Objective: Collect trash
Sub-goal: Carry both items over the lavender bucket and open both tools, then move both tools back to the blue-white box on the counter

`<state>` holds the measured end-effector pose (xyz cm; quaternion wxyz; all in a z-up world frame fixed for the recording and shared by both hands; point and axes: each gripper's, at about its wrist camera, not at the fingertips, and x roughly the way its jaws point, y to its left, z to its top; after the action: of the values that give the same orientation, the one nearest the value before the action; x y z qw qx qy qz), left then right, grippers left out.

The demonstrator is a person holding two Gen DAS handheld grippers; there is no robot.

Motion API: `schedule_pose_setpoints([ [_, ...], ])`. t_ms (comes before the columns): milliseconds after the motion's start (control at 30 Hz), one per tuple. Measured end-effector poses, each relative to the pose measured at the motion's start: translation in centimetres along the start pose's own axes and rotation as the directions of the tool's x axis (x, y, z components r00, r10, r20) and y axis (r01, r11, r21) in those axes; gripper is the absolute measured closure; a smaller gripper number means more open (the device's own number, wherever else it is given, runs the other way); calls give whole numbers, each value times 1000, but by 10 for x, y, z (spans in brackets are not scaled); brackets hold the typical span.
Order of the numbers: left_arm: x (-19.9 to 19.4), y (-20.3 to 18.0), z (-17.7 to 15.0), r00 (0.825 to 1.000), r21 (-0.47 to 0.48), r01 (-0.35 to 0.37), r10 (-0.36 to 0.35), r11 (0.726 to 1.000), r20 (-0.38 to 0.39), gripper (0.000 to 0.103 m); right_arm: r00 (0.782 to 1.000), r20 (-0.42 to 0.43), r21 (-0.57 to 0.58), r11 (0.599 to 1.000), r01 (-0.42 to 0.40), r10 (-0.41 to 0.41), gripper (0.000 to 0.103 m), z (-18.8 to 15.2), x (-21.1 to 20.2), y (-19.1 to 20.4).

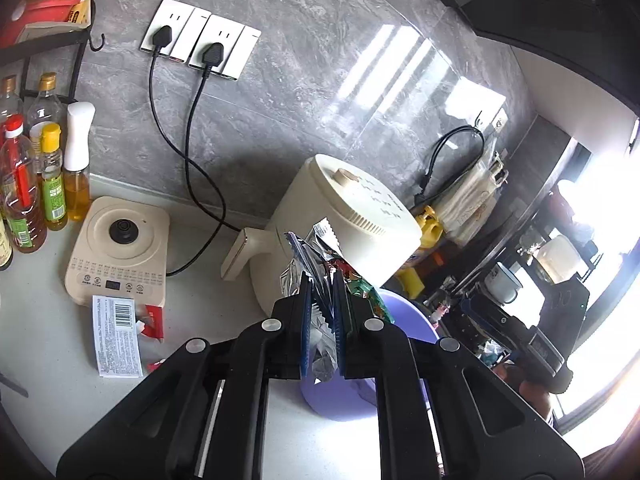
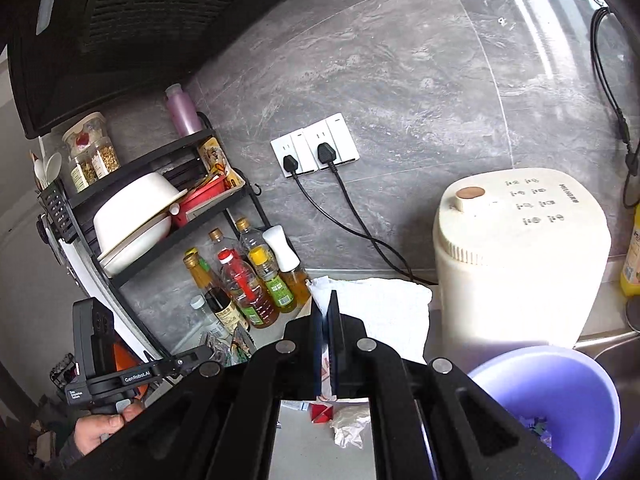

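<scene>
My left gripper (image 1: 322,280) is shut on a bunch of crumpled foil snack wrappers (image 1: 318,252), held above the rim of the purple plastic bin (image 1: 340,398). My right gripper (image 2: 328,304) is shut on a white paper towel (image 2: 384,312), raised above the counter left of the bin (image 2: 560,392). The bin holds some scraps (image 2: 536,428). A white barcode wrapper with a red piece (image 1: 120,332) lies flat on the counter. A red scrap (image 2: 320,412) and a crumpled white wad (image 2: 352,424) lie on the counter below my right gripper.
A cream air fryer (image 1: 344,220) stands behind the bin. A cream kettle base (image 1: 120,248) sits by oil bottles (image 1: 24,196). Two cords hang from wall sockets (image 1: 200,44). A black rack with bowls (image 2: 136,216) stands at the left. A sink edge (image 2: 612,344) is at the right.
</scene>
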<state>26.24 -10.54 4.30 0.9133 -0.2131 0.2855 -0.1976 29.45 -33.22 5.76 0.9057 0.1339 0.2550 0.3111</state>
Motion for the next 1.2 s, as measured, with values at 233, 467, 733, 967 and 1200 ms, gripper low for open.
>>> schedule_pose_setpoints([
  [233, 30, -38, -1, 994, 54, 100, -97, 994, -59, 93, 991, 18, 118, 985, 126, -129, 48, -20, -44, -53],
  [467, 65, -74, -5, 983, 108, 156, -143, 982, -119, 92, 972, 61, 184, 959, 214, -229, 20, -36, -81, -82],
  [733, 65, -77, -13, 988, 84, 107, -96, 991, -117, 16, 940, 61, 230, 921, 313, -335, 17, -52, -117, -103],
  [967, 23, -30, -10, 998, 28, -49, 50, 998, -43, 8, 928, 54, 270, 900, 342, -369, 17, -63, -140, -118],
  [1200, -23, 19, -9, 987, -28, -160, 160, 987, -7, 6, 947, 40, 239, 923, 301, -319, 15, -51, -133, -115],
])
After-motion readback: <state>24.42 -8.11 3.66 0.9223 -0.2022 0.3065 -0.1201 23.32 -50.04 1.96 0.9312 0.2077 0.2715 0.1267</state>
